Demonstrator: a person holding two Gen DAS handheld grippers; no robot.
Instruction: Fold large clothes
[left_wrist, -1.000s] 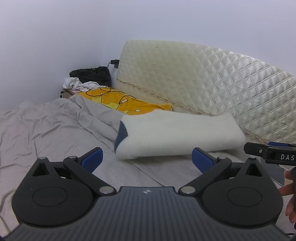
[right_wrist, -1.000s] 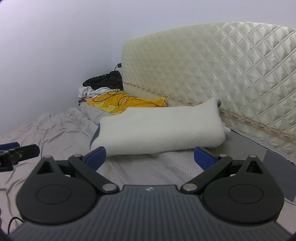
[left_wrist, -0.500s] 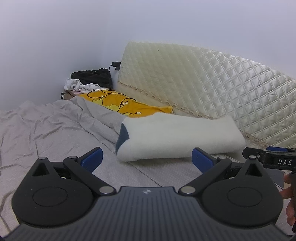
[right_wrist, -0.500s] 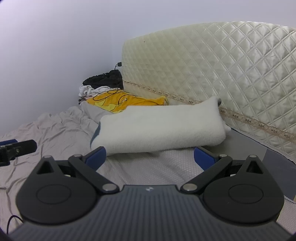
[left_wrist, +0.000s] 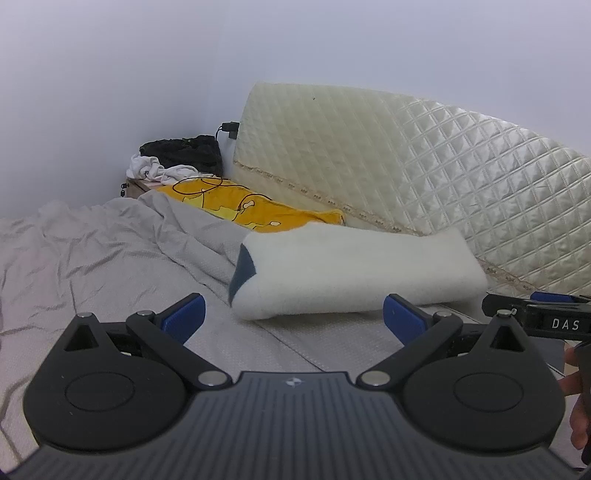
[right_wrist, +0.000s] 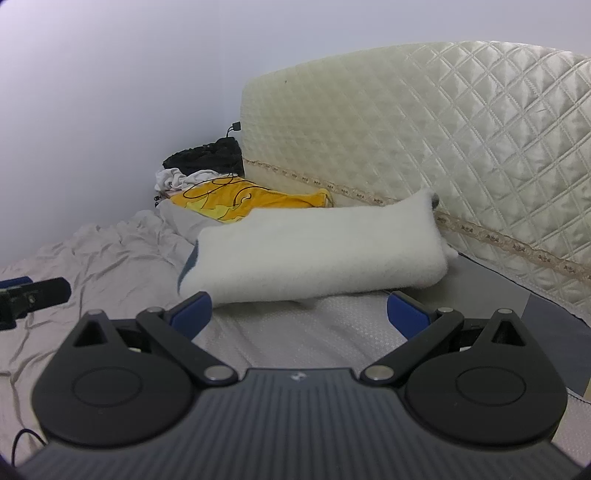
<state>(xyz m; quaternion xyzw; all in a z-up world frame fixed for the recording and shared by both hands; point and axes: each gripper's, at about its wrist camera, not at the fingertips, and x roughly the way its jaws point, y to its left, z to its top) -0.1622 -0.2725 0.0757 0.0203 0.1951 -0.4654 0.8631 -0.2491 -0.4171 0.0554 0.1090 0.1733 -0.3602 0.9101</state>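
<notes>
Nearest the left wrist camera, left gripper (left_wrist: 292, 316) spread wide, its 2 blue fingers (left_wrist: 184, 317) released and grasping nothing, hovering over the bed (left_wrist: 288, 343) with grey textured cover beneath. Same for the right gripper (right_wrist: 299, 314) in its own view: 2 blue fingers (right_wrist: 192, 311) parted, empty, above the same grey cover. At the right edge of the left view, part of the other gripper marked "DAS" and the person's hand (left_wrist: 576, 402) wrapped round its handle; at the left edge of the right view, a dark tip of the left gripper over the rumpled sheet. Just past both sets of fingers, apart from them, folded white fleece garment (left_wrist: 354, 273) lying on the bed as a thick, long bundle, a dark blue patch showing at its left end, right end close to the quilted headboard. Left of the bundle, wrinkled grey sheet (left_wrist: 92, 254) bunched into ridges. Behind the bundle, yellow printed cloth (left_wrist: 258, 214) spread flat along the base of the headboard, a thin dark cable looping over it. Farther back in the corner, a white crumpled cloth (left_wrist: 155, 171) and a black heap (left_wrist: 184, 153) stacked beside the bed. Farthest, cream quilted headboard (left_wrist: 406, 158) leaning against the pale wall (left_wrist: 184, 66), a black plug at its upper left corner.
</notes>
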